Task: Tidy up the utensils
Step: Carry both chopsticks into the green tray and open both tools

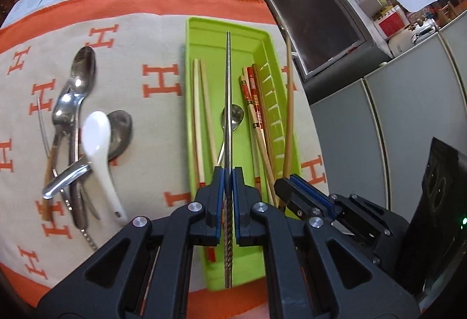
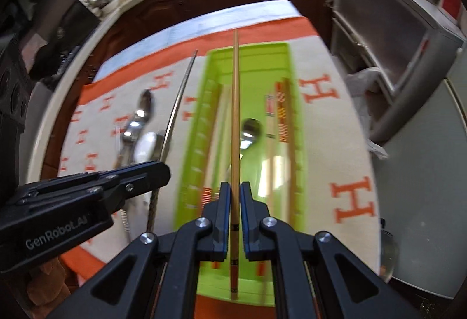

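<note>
My left gripper [image 1: 228,173] is shut on a metal chopstick [image 1: 228,103] that hangs lengthwise above the green tray [image 1: 264,40]. My right gripper [image 2: 235,187] is shut on a wooden chopstick [image 2: 235,114], also held over the green tray [image 2: 248,48]. Each gripper shows in the other's view: the right gripper [image 1: 287,183] with its wooden chopstick [image 1: 289,103] by the tray's right rim, the left gripper [image 2: 162,171] with the metal chopstick [image 2: 178,101] left of the tray. In the tray lie pale wooden chopsticks [image 1: 199,114], red patterned chopsticks [image 1: 253,103] and a metal spoon [image 1: 235,114].
Left of the tray, several metal spoons [image 1: 74,97] and a white ceramic spoon [image 1: 97,141] lie piled on the beige cloth with orange letters [image 1: 151,126]. Grey cabinets [image 1: 408,120] and a black box [image 1: 437,196] stand past the table's right edge.
</note>
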`<state>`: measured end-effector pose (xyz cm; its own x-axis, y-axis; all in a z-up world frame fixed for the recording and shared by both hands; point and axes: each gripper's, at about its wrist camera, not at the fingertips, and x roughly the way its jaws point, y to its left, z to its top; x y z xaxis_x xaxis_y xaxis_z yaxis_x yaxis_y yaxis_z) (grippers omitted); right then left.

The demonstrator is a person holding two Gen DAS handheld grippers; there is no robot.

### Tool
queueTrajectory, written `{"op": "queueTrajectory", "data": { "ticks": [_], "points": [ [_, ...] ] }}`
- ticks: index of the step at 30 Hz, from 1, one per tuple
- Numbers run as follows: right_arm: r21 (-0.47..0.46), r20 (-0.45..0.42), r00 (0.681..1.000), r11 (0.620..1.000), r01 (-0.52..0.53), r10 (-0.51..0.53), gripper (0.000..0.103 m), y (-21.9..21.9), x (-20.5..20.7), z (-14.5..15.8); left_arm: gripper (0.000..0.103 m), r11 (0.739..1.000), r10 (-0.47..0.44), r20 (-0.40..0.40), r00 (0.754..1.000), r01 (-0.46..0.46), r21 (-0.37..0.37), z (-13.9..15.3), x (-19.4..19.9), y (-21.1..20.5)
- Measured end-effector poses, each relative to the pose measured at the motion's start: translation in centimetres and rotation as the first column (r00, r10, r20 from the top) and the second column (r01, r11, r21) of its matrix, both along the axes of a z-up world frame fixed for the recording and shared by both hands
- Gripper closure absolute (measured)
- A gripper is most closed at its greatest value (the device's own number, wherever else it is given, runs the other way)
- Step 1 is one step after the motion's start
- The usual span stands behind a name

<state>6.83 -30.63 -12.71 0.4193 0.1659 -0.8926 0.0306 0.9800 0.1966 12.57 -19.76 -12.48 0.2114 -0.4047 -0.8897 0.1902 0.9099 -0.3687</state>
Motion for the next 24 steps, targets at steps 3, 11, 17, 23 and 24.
{"op": "queueTrajectory", "data": {
  "ticks": [3,11,17,23,24],
  "points": [
    [-0.028,-0.014,1.0,0.999,0.018,-0.018,0.095,-0.9,0.1,-0.6,0.099,0.999,0.0,0.014,1.0,0.0,0.043,-0.6,-0.1,-0.5],
    [0.006,-0.037,0.999,1.0,0.004,-0.004,0.093,-1.0,0.6,-1.8,0.062,0.996,0.03,0.067,0.997,-0.036,0.08,0.4,-1.5,1.8],
    [0.021,-0.047,0.999,1.0,-0.024,0.025,0.093,0.1,0.5,-2.2,0.061,0.991,0.069,0.089,0.994,-0.078,0.108,1.3,-2.6,4.4],
    [0.023,-0.046,0.998,0.999,-0.045,0.046,0.093,1.1,0.0,-2.1,0.061,0.986,0.088,0.083,0.993,-0.099,0.133,1.2,-3.3,6.6],
    [0.027,-0.046,0.998,0.999,-0.046,0.047,0.093,1.2,0.0,-2.0,0.061,0.985,0.096,0.087,0.992,-0.107,0.135,1.2,-3.4,7.1]
  ]
}}
